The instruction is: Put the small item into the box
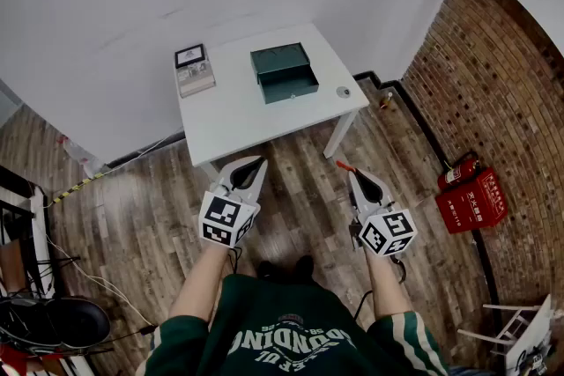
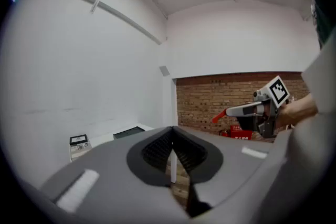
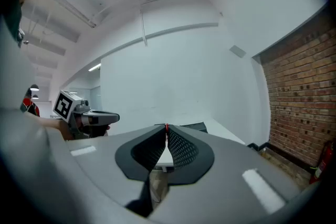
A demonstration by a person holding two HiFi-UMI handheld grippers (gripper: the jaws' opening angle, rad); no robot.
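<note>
Dark green box [image 1: 284,73] sits open on the white table [image 1: 238,114], with the small round item [image 1: 343,92] lying to its right, near the edge.

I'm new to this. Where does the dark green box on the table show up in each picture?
Head view: green box, upper centre, on the white table.
Left gripper view: box low, left of centre, a thin dark strip.
Right gripper view: box just right of centre, beyond the jaw tips.
Shared landmark: brick wall, right of the box everywhere.
</note>
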